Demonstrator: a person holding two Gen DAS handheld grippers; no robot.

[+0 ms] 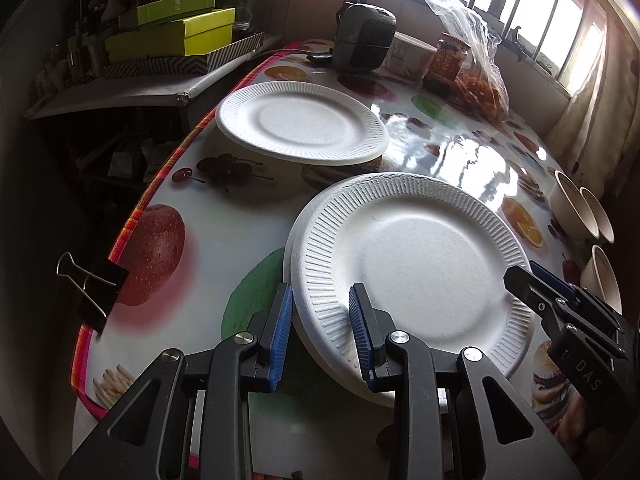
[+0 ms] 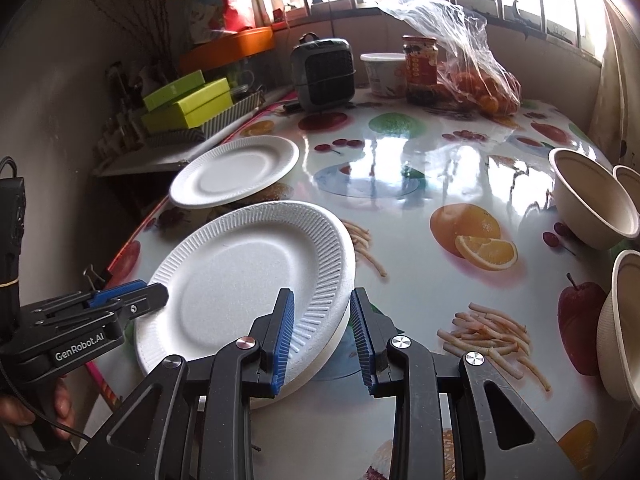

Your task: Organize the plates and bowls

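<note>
A stack of white paper plates (image 1: 412, 264) lies on the fruit-print table, also in the right wrist view (image 2: 240, 280). My left gripper (image 1: 322, 332) is open, its jaws standing either side of the stack's near-left rim. My right gripper (image 2: 322, 332) is open, its jaws straddling the stack's near-right rim; it shows in the left wrist view (image 1: 560, 300). A single white plate (image 1: 300, 122) lies further back near the left edge, also seen from the right wrist (image 2: 236, 170). Beige bowls (image 2: 592, 200) stand at the right, some on their sides (image 1: 580, 208).
A small dark fan heater (image 2: 324, 74), a jar (image 2: 420, 68), a white tub (image 2: 384, 72) and a plastic bag of oranges (image 2: 480, 88) stand at the back. Green boxes (image 1: 172, 36) sit on a side shelf. A binder clip (image 1: 92, 284) grips the table's left edge.
</note>
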